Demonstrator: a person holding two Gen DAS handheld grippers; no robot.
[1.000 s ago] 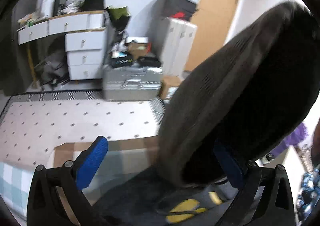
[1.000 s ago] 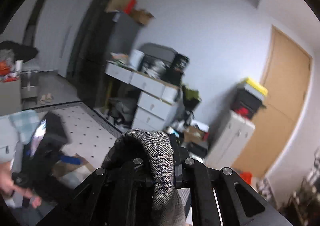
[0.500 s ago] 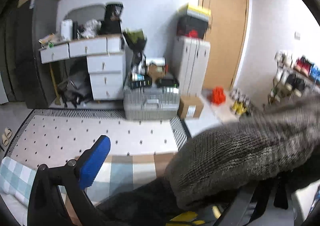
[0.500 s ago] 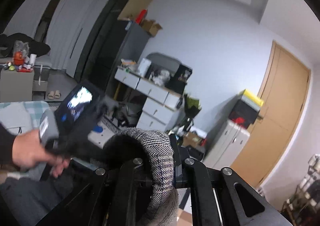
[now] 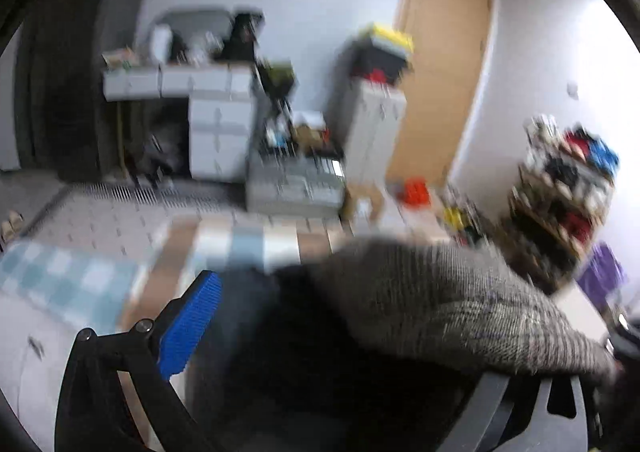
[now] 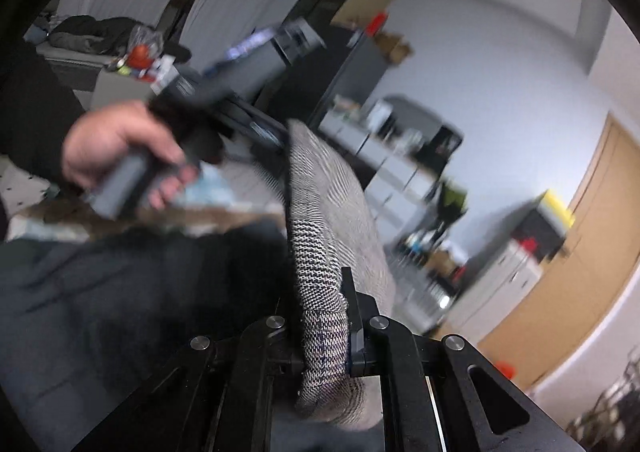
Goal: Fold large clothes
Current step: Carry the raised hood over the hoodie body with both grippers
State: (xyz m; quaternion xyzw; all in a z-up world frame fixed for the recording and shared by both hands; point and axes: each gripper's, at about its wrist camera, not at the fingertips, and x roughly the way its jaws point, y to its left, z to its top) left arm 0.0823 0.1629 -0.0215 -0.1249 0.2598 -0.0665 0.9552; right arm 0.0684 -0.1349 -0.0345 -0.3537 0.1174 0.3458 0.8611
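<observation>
Item 1 — grey checked woven garment (image 6: 324,220): large, thick, coarse houndstooth-like weave, soft and limp. Its dark lining or a second dark layer (image 6: 120,276) slumps left of and below the right gripper. A taut band of the cloth runs forward from that claw up to the left gripper. Judged moderately heavy for a garment and not slippery: the rough weave should hold under the pads, but loose parts will sag and swing. Best taken at hems, corners or seams, where the layers are doubled.

Item 2 — right gripper (image 6: 324,348): black metal linkage with bolt heads; fingers pressed together, pinching a rolled edge of the garment.

Item 3 — left gripper (image 5: 340,332): 1 ribbed blue pad (image 5: 188,328) shows at its left side; the garment bulges over and hides the opposite finger, so whether it is spread or pinching cannot be told. The right wrist view is too blurred to settle it.

Item 4 — hand (image 6: 120,156): wraps the grey handle of the left gripper, ahead and left of the right claw.
</observation>
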